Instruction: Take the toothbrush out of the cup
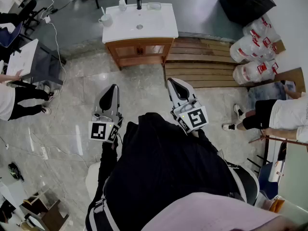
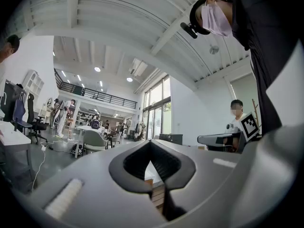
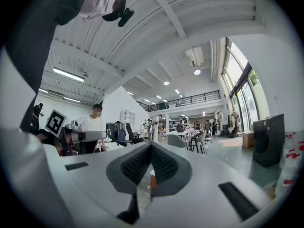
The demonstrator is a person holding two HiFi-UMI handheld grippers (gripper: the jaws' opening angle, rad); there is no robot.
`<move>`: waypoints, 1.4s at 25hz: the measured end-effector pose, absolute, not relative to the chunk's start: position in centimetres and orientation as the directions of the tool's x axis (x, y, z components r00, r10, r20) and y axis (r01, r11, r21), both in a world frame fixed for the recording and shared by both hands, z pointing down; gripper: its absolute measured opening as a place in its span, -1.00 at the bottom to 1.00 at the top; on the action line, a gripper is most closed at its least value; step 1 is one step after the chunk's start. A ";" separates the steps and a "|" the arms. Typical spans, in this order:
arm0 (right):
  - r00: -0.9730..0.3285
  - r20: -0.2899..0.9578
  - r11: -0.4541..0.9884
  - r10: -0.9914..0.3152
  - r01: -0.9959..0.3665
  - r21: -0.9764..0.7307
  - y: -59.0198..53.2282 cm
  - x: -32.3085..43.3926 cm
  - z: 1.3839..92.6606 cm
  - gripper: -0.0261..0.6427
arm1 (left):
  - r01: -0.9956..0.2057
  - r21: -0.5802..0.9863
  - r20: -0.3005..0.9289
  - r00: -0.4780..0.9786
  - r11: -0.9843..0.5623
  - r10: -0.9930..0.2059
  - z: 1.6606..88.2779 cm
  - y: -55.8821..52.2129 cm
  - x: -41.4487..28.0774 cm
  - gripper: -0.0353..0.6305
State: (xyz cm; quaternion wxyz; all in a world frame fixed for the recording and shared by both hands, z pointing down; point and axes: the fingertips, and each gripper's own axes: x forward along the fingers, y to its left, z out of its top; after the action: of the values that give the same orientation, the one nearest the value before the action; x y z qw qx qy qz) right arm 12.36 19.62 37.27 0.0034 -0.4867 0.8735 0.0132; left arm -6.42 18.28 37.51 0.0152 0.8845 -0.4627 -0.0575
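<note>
A white cup (image 1: 105, 19) with a toothbrush standing in it sits at the left edge of the white washbasin top (image 1: 163, 25), far ahead in the head view. Both grippers hang level over the marble floor, well short of the cabinet. My left gripper (image 1: 114, 87) is shut with nothing between its jaws, and its tips meet in the left gripper view (image 2: 151, 144). My right gripper (image 1: 173, 83) is likewise shut and empty, with its pads closed together in the right gripper view (image 3: 151, 147). The cup shows in neither gripper view.
On the basin top stand a soap bottle (image 1: 121, 3), a black tap (image 1: 139, 0) and a small dish (image 1: 154, 6). A wooden platform (image 1: 207, 66) lies to the right, with large water bottles (image 1: 250, 47) beyond it. People sit at the left and right edges.
</note>
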 end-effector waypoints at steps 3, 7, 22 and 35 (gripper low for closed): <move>-0.526 -0.017 0.526 -0.850 -0.850 0.016 19.6 12.3 37.2 -0.92 | -0.817 0.084 -0.085 0.565 -0.571 -0.821 37.6 18.3 -6.4 -0.87; -0.529 -0.011 0.529 -0.849 -0.849 0.014 19.6 12.0 37.4 -0.92 | -0.817 0.090 -0.079 0.565 -0.570 -0.822 37.8 18.3 -6.6 -0.87; -0.539 0.006 0.539 -0.842 -0.842 0.000 19.8 11.7 38.0 -0.92 | -0.840 0.076 -0.083 0.531 -0.536 -0.843 38.1 18.5 -7.4 -0.86; -0.543 0.004 0.543 -0.840 -0.839 0.010 19.7 11.9 37.9 -0.92 | -0.847 0.062 -0.084 0.523 -0.529 -0.848 38.0 18.0 -6.6 -0.18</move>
State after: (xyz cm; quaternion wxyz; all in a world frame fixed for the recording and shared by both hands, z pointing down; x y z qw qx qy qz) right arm 11.93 19.73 37.93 -0.0041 -0.4779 0.8784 0.0033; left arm -6.65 18.02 38.00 0.0068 0.8727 -0.4854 -0.0518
